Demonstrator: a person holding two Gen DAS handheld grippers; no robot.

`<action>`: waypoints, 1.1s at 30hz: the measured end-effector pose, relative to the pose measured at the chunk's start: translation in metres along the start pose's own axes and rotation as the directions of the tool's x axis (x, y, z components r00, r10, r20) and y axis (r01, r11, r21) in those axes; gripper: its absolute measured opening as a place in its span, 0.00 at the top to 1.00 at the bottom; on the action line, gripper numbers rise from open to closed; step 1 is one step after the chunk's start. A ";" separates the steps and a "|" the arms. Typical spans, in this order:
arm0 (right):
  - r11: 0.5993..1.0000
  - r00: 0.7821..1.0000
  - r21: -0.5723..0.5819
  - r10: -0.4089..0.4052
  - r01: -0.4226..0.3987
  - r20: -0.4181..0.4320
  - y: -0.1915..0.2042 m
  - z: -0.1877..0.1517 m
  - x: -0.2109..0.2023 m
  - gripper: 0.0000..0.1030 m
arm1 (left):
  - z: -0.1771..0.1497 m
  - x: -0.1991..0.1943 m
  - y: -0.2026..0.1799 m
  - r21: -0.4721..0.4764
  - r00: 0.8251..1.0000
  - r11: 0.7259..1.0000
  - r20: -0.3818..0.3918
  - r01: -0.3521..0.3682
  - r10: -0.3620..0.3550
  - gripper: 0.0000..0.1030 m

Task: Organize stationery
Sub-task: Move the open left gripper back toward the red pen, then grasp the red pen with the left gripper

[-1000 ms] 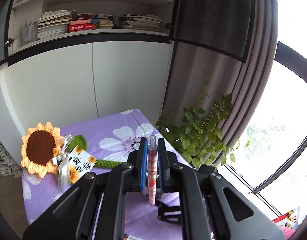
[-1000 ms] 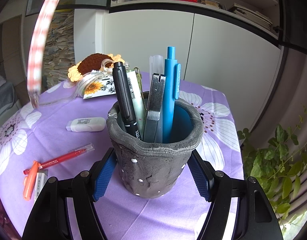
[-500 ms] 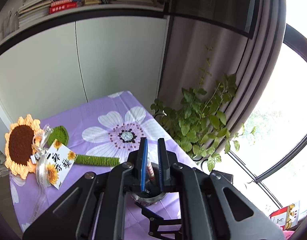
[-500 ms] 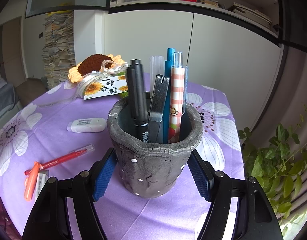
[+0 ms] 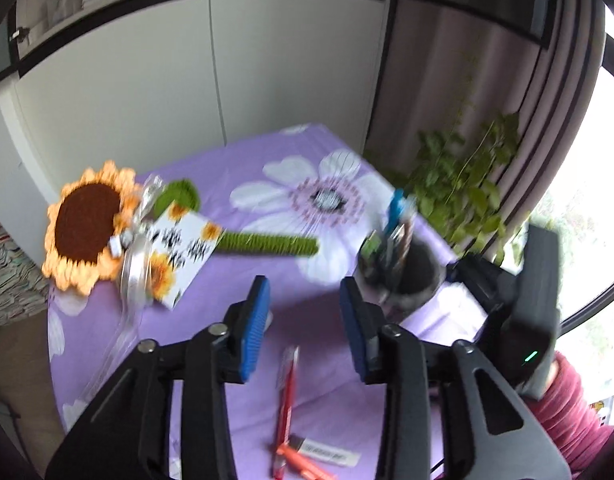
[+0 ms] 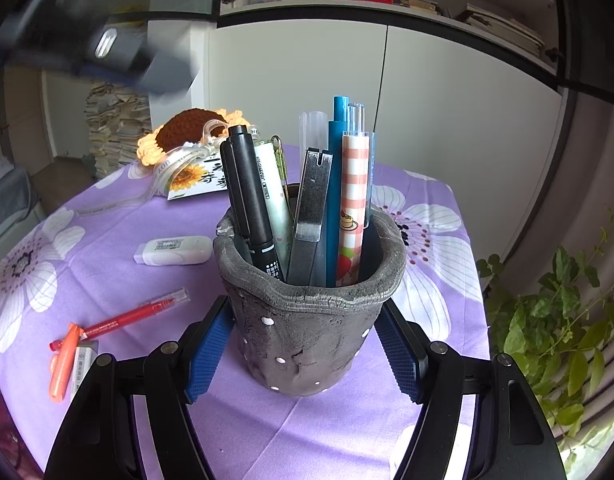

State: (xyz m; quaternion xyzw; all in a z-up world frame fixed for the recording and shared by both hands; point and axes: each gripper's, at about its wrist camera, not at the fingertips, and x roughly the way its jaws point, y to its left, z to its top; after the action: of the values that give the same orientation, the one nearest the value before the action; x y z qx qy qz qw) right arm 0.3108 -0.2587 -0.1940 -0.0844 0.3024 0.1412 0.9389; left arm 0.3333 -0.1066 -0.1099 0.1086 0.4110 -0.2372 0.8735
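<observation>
Tongs first. Right gripper clamps the grey pen pot, a blue pad pressed to each side of its wall; the pot stands upright on the purple flowered tablecloth. Left gripper has just been opening: jaws spread, nothing between them, hanging over bare cloth. Left view is blurred. Inside the pot, upright: checked pink pen, blue pen, black marker, a grey clip-like piece. Loose on the cloth to the pot's left: white eraser, red pen, orange highlighter beside a small white item. Farther back lies a crocheted sunflower with a card. Potted plant stands beyond the table edge.
</observation>
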 end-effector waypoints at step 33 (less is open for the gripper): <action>1.000 1.000 0.002 -0.008 0.008 -0.003 0.005 -0.001 -0.001 0.30 | -0.055 0.081 0.011 -0.013 0.973 0.999 -0.228 0.034 -0.036 0.87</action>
State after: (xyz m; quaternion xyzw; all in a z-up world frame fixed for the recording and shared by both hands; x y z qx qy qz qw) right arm 0.3078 -0.2545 -0.1948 -0.0849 0.3037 0.1372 0.9390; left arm 0.3462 -0.1022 -0.2077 0.1238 0.5115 -0.2368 0.8167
